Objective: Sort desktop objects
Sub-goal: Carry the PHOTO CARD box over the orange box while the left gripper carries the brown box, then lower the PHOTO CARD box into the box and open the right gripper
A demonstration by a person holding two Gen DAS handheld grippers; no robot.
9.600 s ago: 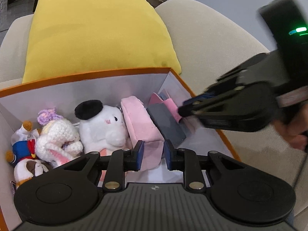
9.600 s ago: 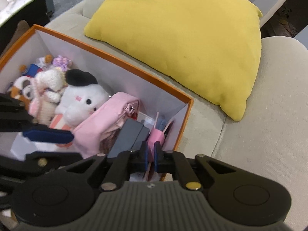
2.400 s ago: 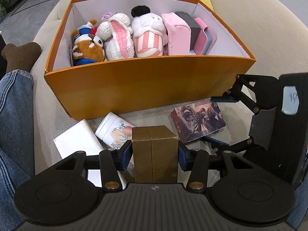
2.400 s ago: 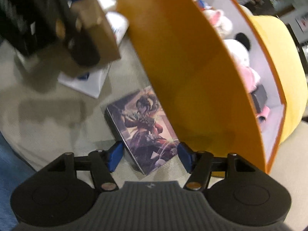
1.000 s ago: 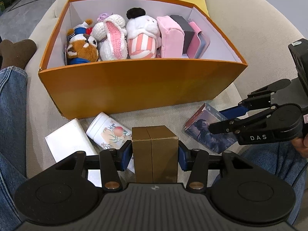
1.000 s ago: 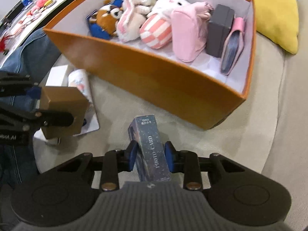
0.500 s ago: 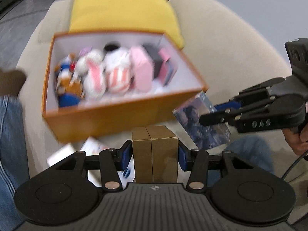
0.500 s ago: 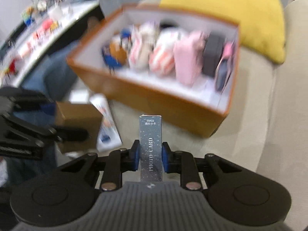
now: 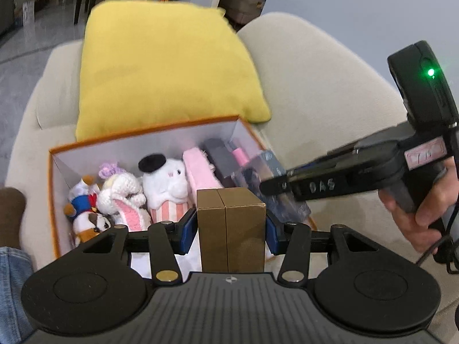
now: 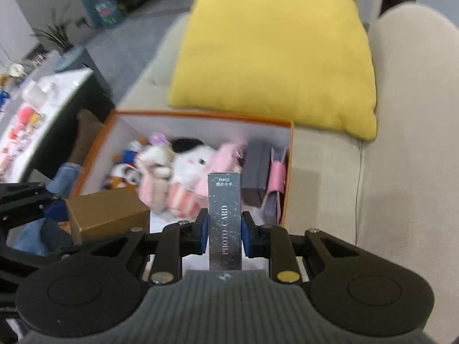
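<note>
Two boxes in hand, both over the bin

My left gripper (image 9: 231,226) clamps the gold box (image 9: 231,218) and my right gripper (image 10: 224,231) the photo card box (image 10: 224,218); ahead, the orange box (image 10: 289,172) already holds plush toys (image 9: 165,183) and pouches; these two remain to drop in.

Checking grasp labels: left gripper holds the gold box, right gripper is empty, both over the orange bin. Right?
Not quite. The right gripper is not empty: it is shut on a card box marked PHOTO CARD, as the right wrist view shows. The rest stands: the left gripper holds the gold box, both over the orange bin.
</note>
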